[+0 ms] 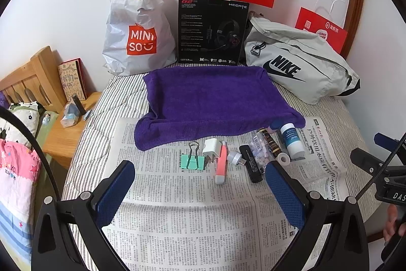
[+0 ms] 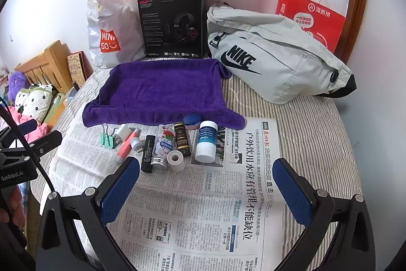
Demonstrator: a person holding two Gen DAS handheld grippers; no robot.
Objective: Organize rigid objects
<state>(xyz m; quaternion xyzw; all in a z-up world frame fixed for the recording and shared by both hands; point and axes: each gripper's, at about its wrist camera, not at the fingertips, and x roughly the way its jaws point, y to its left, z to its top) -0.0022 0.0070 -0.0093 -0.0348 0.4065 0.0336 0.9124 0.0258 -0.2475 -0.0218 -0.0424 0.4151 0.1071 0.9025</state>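
Note:
A row of small items lies on a newspaper spread over the bed. From left: a green binder clip, a white charger plug, a pink highlighter, a black stick, a clear pill bottle, a tape roll, a dark bottle and a white-and-blue bottle. Behind them a purple towel covers a tray. My left gripper hangs open just in front of the highlighter. My right gripper is open too, hovering before the white-and-blue bottle. Neither holds anything.
Along the wall stand a white Miniso bag, a black headset box, a grey Nike bag and red paper bags. A wooden bedside stand with small clutter is at the left. Striped bedding surrounds the newspaper.

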